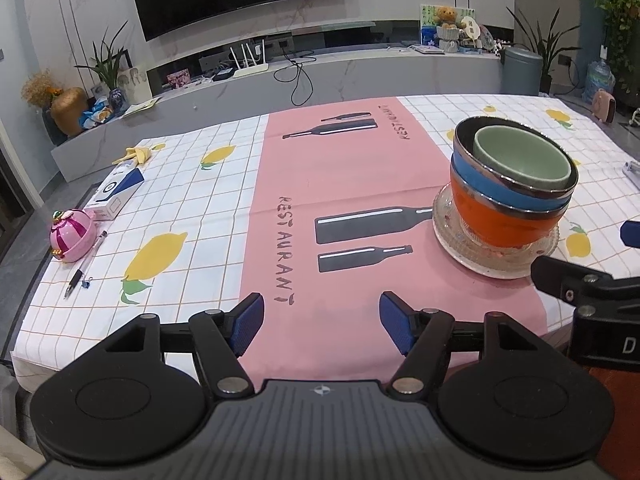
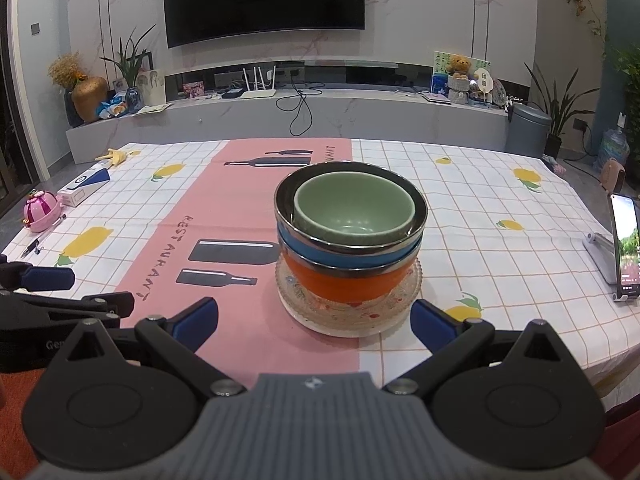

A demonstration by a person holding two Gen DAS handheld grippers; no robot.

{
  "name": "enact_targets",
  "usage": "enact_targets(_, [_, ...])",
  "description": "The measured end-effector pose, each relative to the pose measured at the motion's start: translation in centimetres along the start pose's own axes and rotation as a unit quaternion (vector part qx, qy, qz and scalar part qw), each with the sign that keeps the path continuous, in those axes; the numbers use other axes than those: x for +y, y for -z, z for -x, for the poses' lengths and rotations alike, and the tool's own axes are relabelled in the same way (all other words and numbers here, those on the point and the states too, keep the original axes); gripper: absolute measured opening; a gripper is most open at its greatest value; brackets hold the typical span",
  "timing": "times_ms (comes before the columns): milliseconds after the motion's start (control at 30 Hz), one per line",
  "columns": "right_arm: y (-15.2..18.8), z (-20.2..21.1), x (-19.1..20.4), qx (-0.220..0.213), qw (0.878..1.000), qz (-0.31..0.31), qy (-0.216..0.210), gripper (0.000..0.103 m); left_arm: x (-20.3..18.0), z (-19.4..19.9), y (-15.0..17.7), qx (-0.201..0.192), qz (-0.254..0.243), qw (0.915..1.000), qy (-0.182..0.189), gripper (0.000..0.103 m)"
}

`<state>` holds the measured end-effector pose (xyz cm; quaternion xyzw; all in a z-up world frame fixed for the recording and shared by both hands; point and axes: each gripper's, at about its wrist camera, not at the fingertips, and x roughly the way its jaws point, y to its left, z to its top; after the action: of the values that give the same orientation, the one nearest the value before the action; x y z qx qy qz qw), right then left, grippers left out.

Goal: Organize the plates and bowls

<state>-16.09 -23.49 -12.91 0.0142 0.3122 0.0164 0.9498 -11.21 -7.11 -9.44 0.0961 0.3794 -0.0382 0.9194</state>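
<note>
A stack stands on the pink runner of the table: a clear glass plate [image 2: 352,322] at the bottom, an orange bowl [image 2: 340,286] on it, a blue steel-rimmed bowl [image 2: 320,254] in that, and a pale green bowl [image 2: 354,208] on top. In the left wrist view the same stack shows at the right: plate [image 1: 452,240], orange bowl [image 1: 500,220], green bowl [image 1: 524,160]. My right gripper [image 2: 314,320] is open just in front of the plate, its blue pads apart from it. My left gripper [image 1: 322,320] is open over bare pink cloth, left of the stack, holding nothing.
At the table's left edge lie a pink round toy [image 1: 72,236], a pen [image 1: 86,264], a blue-white box [image 1: 116,192] and a banana peel [image 1: 136,154]. A phone on a stand [image 2: 624,248] sits at the right edge. A low TV bench runs behind the table.
</note>
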Motion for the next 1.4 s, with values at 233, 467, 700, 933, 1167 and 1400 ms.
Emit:
enact_targets(233, [-0.04, 0.08, 0.19, 0.001, 1.0, 0.001, 0.001, 0.1, -0.02, 0.04, -0.07, -0.003, 0.0, 1.0, 0.002, 0.079])
enact_targets(467, [0.07, -0.12, 0.36, 0.004, 1.0, 0.004, -0.002, 0.1, 0.13, 0.07, -0.19, -0.008, 0.005, 0.9999, 0.006, 0.081])
enact_targets(700, [0.08, -0.18, 0.44, 0.006, 1.0, 0.004, -0.003, 0.1, 0.09, 0.16, -0.12, -0.009, 0.007, 0.9999, 0.013, 0.081])
enact_targets(933, [0.14, -0.15, 0.46, 0.007, 1.0, 0.002, -0.002, 0.1, 0.2, 0.1, -0.03, -0.005, 0.008, 0.9999, 0.007, 0.081])
enact_targets(1167, [0.18, -0.08, 0.46, 0.006, 1.0, 0.003, -0.003, 0.1, 0.29, 0.22, -0.02, -0.006, 0.009, 0.9999, 0.008, 0.081])
enact_targets(1400, [0.27, -0.06, 0.43, 0.007, 1.0, 0.002, -0.003, 0.1, 0.27, 0.29, 0.05, -0.006, 0.007, 0.9999, 0.007, 0.081])
